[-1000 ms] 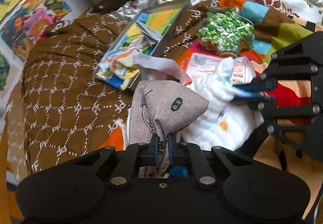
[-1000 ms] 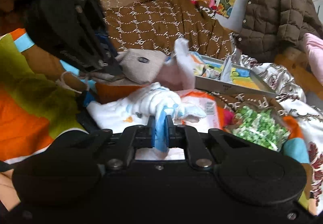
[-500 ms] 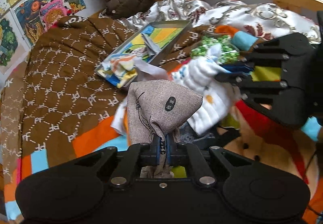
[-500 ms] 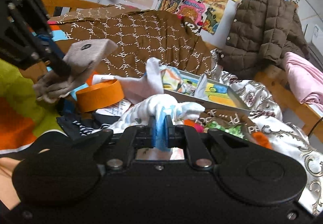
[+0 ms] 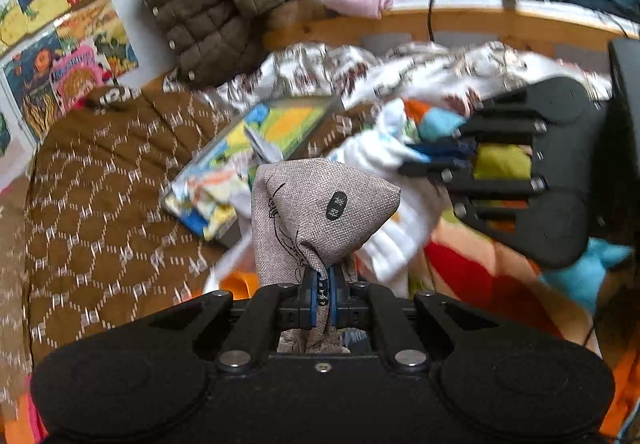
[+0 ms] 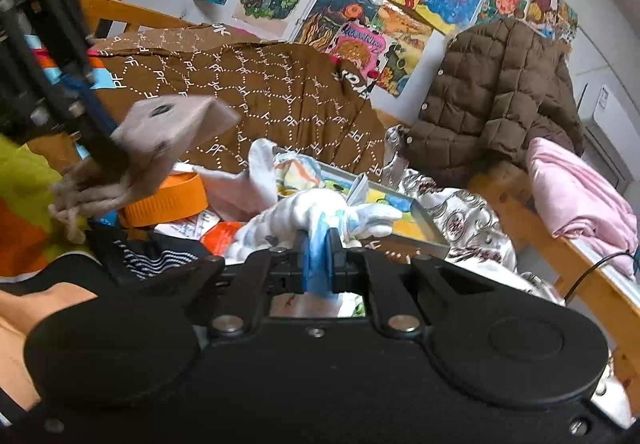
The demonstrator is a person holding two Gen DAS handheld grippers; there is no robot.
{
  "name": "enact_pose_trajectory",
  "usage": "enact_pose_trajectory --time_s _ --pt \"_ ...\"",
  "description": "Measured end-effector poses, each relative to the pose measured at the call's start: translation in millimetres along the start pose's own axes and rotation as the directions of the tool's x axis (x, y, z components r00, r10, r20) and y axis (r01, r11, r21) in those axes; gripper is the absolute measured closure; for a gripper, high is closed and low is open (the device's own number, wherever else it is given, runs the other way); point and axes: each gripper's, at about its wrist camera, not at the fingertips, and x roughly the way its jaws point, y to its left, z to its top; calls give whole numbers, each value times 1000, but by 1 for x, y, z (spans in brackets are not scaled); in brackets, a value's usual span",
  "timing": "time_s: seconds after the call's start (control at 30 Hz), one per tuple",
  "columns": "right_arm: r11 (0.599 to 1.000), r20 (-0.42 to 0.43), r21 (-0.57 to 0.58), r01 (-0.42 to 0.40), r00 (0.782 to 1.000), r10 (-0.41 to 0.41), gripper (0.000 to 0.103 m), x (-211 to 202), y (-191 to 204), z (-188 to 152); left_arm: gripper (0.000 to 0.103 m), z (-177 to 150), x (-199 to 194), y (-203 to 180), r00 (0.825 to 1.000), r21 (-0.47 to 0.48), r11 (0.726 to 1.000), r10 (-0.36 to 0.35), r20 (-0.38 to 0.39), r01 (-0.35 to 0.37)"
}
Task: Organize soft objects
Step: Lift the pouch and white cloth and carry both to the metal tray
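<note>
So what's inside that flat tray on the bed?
The tray holds colourful printed sheets and a crumpled patterned cloth at one end. The white cloth pinched in the right tongs covers its near edge, so anything there is hidden.

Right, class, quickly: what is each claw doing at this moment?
Left claw: closed on the grey pouch.
Right claw: closed on the white cloth.

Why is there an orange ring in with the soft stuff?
It does look odd: the orange ring is a stiff hoop lying on the bed among cloths and socks. I can't tell what it is.
</note>
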Motion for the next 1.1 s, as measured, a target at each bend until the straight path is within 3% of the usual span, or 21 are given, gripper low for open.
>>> enact_pose_trajectory --time_s 0.27,0.53,0.87,1.1 --pt "1000 17 -15 21 1000 -21 100 36 -22 26 97 46 28 45 995 9 1000 -3 98 3" --pt "995 35 -94 39 999 -36 100 122 -50 63 98 100 90 97 978 -48 999 32 205 -23" --pt "981 82 -84 176 982 -169 100 232 -72 81 98 151 188 146 959 -265 964 81 273 -6" --pt "976 6 -11 219 976 -219 100 305 -81 69 98 159 253 164 968 -366 930 63 244 31"
